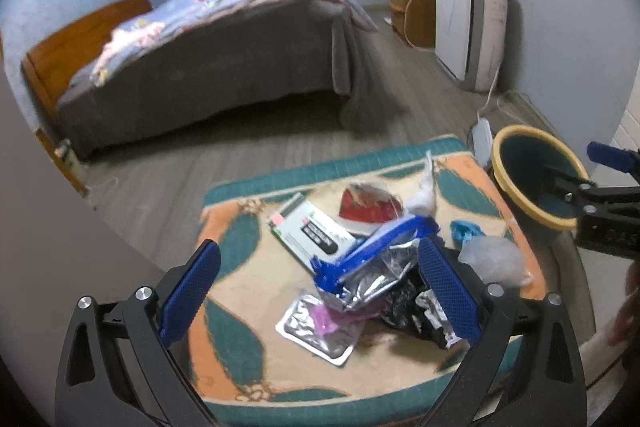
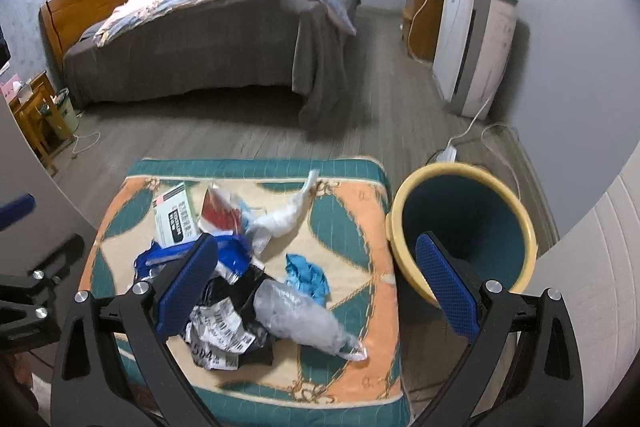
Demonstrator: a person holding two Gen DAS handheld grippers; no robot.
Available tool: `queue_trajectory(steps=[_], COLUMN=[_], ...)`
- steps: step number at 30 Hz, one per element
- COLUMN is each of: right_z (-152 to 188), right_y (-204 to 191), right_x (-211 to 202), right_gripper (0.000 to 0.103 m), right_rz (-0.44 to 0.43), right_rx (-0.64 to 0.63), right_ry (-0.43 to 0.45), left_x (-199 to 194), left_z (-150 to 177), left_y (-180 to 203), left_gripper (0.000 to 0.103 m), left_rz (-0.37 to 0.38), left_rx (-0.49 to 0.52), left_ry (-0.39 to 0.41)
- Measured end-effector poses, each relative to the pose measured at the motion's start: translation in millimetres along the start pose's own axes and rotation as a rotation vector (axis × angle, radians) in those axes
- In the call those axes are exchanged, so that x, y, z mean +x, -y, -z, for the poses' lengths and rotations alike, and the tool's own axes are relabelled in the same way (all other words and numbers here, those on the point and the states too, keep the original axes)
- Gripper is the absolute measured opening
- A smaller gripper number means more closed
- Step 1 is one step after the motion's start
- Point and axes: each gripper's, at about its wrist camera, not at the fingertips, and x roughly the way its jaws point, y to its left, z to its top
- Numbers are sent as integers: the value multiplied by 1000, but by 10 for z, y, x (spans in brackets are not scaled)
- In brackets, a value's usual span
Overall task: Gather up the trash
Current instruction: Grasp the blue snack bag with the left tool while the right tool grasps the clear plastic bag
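Note:
Trash lies on a patterned cushion point(image 1: 240, 267): a blue and silver foil bag point(image 1: 372, 267), a silver sachet point(image 1: 320, 327), a black crumpled wrapper point(image 1: 412, 311), a green-white box point(image 1: 316, 231), a red packet point(image 1: 368, 207), white tissue point(image 1: 424, 195), a blue scrap point(image 1: 464, 231) and a clear plastic bag point(image 1: 496, 259). My left gripper point(image 1: 320, 291) is open just above the foil bag. My right gripper point(image 2: 316, 287) is open and empty above the clear bag point(image 2: 296, 319) and blue scrap point(image 2: 308, 275). A yellow-rimmed bin point(image 2: 464, 231) stands to the cushion's right.
The cushion point(image 2: 352, 227) sits on a grey wood floor. A bed point(image 2: 208, 39) stands behind it. A white appliance point(image 2: 472, 47), cables and a power strip point(image 2: 448, 151) line the right wall. A small wooden table point(image 2: 36, 115) is at far left.

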Motion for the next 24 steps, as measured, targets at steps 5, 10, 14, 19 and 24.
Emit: queue_trajectory(steps=[5,10,14,19,24], right_z=[27,69,190,305,374], right_y=[90,203,216,221,30], right_x=[329,578,788,970,1079], right_gripper=[97,97,92,74,68], right_rz=[-121,-59,-94,-145,-167], right_rx=[36,47,8,2,-80], right_ry=[-183,-234,-287,-381,-435], left_x=[252,505,765,1058,1254], left_z=[9,81,164,250,217], left_y=[31,73,176,325,365], left_gripper=[98,98,98,96,95], left_rz=[41,120,139,132,152], left_rx=[-1,0,38,109,127], left_ry=[-48,-86,-146,-199,-204])
